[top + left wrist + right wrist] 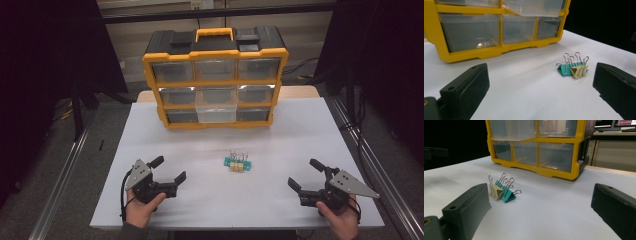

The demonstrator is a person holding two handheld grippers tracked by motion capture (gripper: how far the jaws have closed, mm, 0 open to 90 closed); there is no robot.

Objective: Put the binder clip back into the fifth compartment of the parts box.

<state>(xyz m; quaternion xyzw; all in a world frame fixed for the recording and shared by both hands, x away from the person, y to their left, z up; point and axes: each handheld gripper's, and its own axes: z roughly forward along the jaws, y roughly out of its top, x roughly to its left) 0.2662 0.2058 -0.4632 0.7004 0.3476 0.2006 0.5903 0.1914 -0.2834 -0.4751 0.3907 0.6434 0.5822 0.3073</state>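
A small cluster of binder clips [237, 163], teal and cream with wire handles, lies on the white table a little in front of its middle. The clips [573, 67] sit ahead and to the right in the left gripper view, and the clips [502, 188] lie left of centre in the right gripper view. My left gripper [169, 170] rests at the front left, held in a hand, jaws wide apart and empty. My right gripper [306, 174] rests at the front right, also open with nothing between its jaws. Both are well apart from the clips.
A yellow and black drawer organiser [215, 75] with clear drawers stands at the back of the table [300, 145]. Its middle drawer [216, 109] in the second row is pulled out. Dark floor and metal rails flank the table.
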